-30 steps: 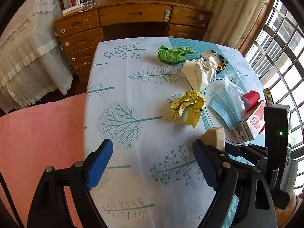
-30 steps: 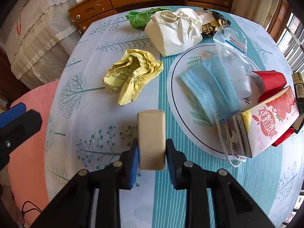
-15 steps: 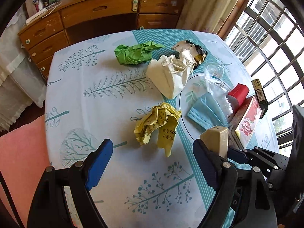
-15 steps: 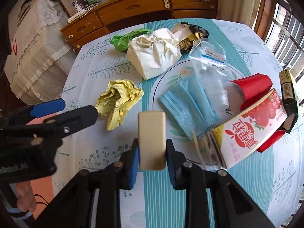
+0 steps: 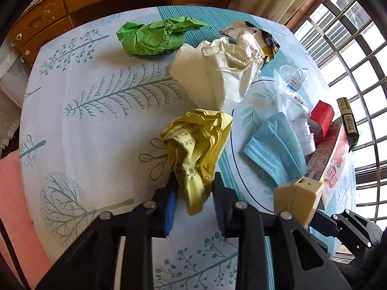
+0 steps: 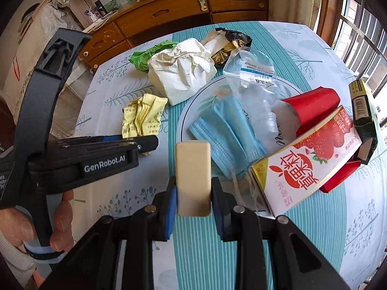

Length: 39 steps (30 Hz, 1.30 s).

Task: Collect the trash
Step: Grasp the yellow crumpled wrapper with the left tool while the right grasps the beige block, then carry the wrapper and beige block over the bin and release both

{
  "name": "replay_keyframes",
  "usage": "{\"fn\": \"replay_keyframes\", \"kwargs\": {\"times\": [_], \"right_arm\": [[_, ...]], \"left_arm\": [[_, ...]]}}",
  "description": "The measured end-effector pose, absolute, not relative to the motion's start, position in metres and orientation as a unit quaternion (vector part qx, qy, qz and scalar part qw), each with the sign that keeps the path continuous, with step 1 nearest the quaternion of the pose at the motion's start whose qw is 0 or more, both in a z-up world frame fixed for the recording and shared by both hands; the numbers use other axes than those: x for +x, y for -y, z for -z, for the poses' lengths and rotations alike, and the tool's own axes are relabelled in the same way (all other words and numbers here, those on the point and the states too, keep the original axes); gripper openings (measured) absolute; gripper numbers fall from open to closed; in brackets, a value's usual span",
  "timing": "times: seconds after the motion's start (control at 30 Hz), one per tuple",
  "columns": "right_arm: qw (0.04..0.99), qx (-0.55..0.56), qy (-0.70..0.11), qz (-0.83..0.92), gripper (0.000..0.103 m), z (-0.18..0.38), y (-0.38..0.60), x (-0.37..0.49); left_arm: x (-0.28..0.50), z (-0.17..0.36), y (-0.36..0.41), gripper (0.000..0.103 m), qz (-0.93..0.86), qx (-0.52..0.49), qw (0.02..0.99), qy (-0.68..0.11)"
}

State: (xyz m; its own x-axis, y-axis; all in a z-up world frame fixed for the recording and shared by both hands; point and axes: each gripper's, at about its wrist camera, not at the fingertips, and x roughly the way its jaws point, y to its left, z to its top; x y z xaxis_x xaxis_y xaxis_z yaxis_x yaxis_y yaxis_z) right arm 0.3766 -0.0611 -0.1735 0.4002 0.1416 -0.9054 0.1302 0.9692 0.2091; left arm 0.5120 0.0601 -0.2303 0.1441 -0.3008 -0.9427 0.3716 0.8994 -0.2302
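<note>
My left gripper [image 5: 193, 193] is shut on the near end of a crumpled yellow paper [image 5: 198, 142] lying on the tablecloth; the paper [image 6: 142, 116] and gripper [image 6: 147, 142] also show in the right wrist view. My right gripper [image 6: 193, 193] is shut on a beige rectangular block [image 6: 192, 176], held above the table; the block also shows in the left wrist view [image 5: 297, 199]. A white plate [image 6: 186, 113] holds a blue face mask [image 6: 225, 130] and a clear plastic bag [image 6: 251, 77].
Crumpled white paper [image 5: 217, 77], green paper [image 5: 154, 36] and a dark foil wrapper [image 6: 229, 46] lie at the table's far side. A strawberry carton [image 6: 309, 159], a red cup [image 6: 314, 106] and a dark box [image 6: 362, 111] are at the right. A wooden dresser [image 6: 169, 12] stands behind.
My left gripper moved forward to the yellow paper and shut on it. My right gripper kept hold of the beige block and shifted slightly.
</note>
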Motion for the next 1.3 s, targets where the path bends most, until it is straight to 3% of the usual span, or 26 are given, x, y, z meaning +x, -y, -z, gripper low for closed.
{"fn": "replay_keyframes", "kwargs": {"times": [0.23,0.5,0.9,1.3], "right_arm": [[0.833,0.129,-0.538,-0.02,0.026,0.161,0.067,0.364],[0.841,0.118,-0.526,-0.049,0.026,0.133,0.077,0.329],[0.861,0.082,-0.493,-0.093,0.027,0.08,0.124,0.216],[0.869,0.044,-0.47,-0.148,0.027,0.069,0.186,0.073]], "left_arm": [[0.492,0.211,-0.077,0.017,0.203,0.001,0.779,-0.593],[0.426,0.152,-0.078,0.017,0.191,0.01,0.811,-0.553],[0.258,0.083,-0.036,0.017,0.16,-0.013,0.842,-0.515],[0.092,0.072,0.044,0.017,0.135,-0.013,0.855,-0.5]]}}
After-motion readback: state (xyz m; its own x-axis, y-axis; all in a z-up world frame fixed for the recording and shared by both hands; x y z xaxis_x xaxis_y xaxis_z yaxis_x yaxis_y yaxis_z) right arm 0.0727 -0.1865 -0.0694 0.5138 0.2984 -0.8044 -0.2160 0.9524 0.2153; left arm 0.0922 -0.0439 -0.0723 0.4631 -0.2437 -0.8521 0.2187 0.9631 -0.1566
